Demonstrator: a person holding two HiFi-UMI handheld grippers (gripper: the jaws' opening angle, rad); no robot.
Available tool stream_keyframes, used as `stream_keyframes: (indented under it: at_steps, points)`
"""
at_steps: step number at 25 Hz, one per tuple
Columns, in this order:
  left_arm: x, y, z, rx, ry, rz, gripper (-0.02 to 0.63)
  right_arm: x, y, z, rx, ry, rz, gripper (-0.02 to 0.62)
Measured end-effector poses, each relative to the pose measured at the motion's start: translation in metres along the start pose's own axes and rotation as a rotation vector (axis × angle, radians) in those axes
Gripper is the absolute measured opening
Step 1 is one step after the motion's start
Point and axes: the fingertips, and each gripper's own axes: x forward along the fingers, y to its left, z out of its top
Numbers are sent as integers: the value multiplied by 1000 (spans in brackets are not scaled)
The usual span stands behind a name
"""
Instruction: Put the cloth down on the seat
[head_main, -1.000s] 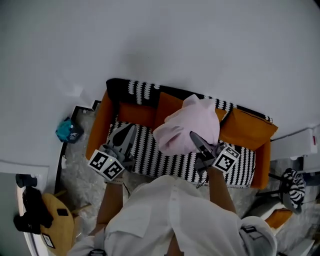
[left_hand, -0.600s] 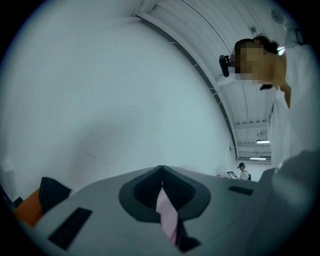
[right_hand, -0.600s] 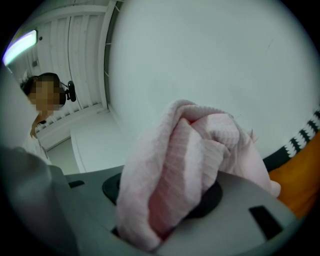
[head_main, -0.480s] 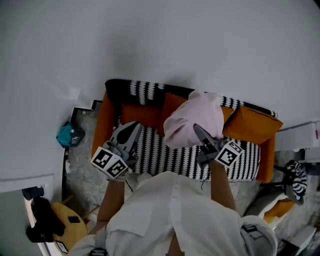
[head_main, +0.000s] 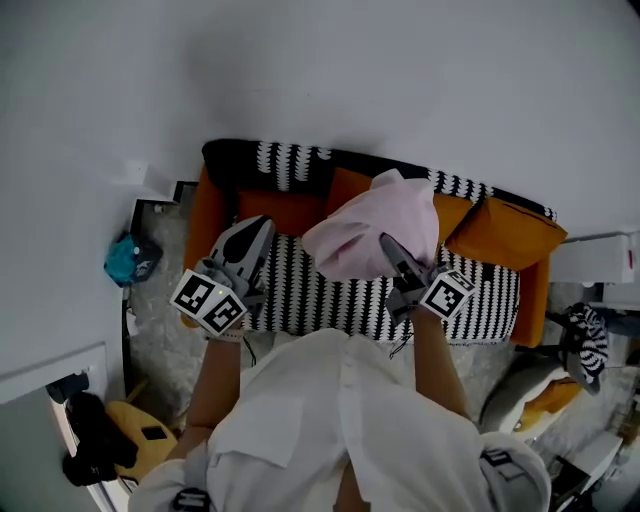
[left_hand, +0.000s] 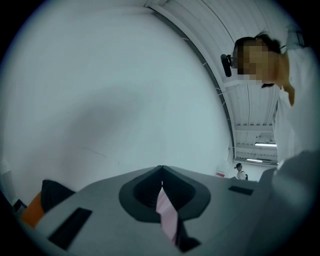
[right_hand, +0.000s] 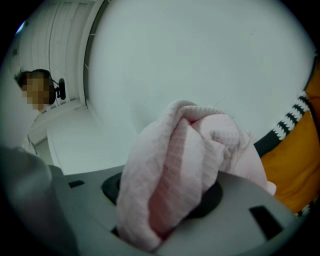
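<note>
Still, little has changed: right gripper (head_main: 389, 249) clamps the cloth (head_main: 372, 225) above the seat (head_main: 320, 300), left gripper (head_main: 256, 230) closed; lowering remains.

Seen from above, a person in a white shirt (head_main: 340, 420) holds a tool in each hand over an orange sofa (head_main: 205, 230). The right tool (head_main: 392, 252) grips a bunched pink cloth (head_main: 365, 235), which bulges beyond its tip, over the striped seat (head_main: 320, 305). The left tool (head_main: 250, 235) is well left of the cloth, jaws together. An orange cushion (head_main: 510, 232) sits right of the right tool.
</note>
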Motion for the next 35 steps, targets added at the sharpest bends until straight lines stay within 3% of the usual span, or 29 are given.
stream_keyframes:
  at_steps: [10, 17, 22, 35]
  points:
    - [17, 18, -35, -35, 57, 33, 17, 48, -71, -34, 20, 118, -107, 216]
    - [25, 20, -43, -45, 58, 46, 17, 75, -115, -65, 88, 258, -206, 227]
    - [27, 15, -44, -48, 59, 50, 17, 83, -135, -84, 95, 317, -242, 231]
    - [17, 10, -47, -41, 58, 53, 17, 80, -162, -123, 55, 496, -369, 317]
